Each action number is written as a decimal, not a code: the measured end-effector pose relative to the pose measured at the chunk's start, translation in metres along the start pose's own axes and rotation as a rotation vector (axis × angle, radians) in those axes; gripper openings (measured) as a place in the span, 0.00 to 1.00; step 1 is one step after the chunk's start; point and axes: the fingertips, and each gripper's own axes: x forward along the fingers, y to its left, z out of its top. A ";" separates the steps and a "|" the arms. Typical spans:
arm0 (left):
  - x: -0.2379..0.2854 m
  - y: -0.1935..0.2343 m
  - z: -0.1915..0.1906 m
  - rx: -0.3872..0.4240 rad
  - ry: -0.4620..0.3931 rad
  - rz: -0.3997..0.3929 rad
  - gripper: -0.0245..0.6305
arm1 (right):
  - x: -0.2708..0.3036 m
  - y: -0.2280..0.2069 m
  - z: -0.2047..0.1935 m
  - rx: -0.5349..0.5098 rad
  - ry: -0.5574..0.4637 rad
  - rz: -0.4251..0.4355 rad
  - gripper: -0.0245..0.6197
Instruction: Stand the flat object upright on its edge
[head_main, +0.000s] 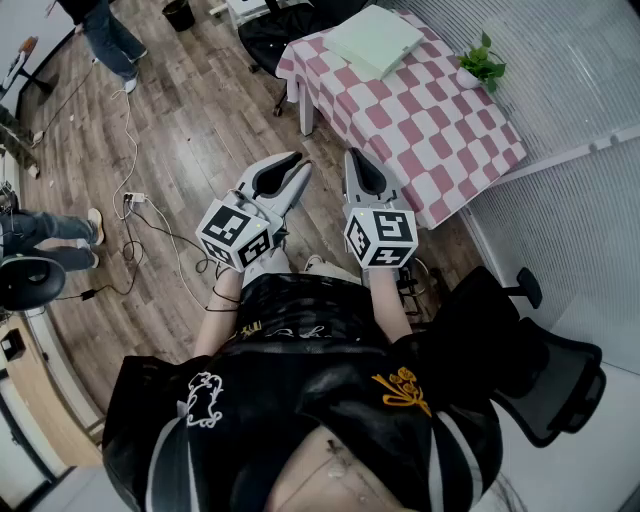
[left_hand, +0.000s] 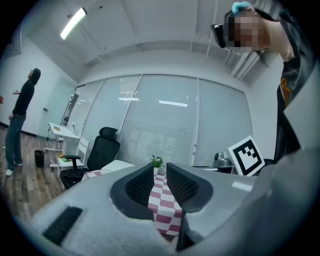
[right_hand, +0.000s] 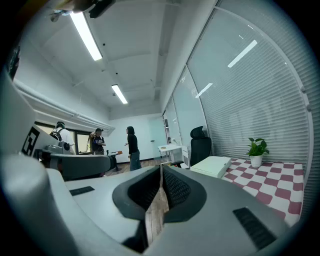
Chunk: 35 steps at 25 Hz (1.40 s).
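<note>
Pale slab (head_main: 375, 40), perhaps a box, flat on checked table (head_main: 440, 130) (plant (head_main: 482, 62) nearby).

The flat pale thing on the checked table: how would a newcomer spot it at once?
Find the table with the pink-and-white checked cloth. At its far end a pale green slab lies flat. Its only neighbour is a small potted plant, leafy and upright; the slab is broad, plain and low.

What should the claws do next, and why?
Probably move both forward to the pale flat box: it lies flat on the checkered table, and the left claw and right claw are shut, empty, short of it.
</note>
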 end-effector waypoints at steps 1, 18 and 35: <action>0.001 0.000 -0.001 -0.001 0.002 0.000 0.17 | 0.000 -0.001 -0.001 0.000 0.001 0.000 0.08; 0.025 -0.004 -0.004 0.024 0.031 -0.007 0.17 | 0.006 -0.020 -0.004 -0.006 0.004 0.017 0.08; 0.083 0.044 -0.009 0.015 0.085 -0.051 0.17 | 0.062 -0.064 -0.010 0.019 0.050 -0.034 0.08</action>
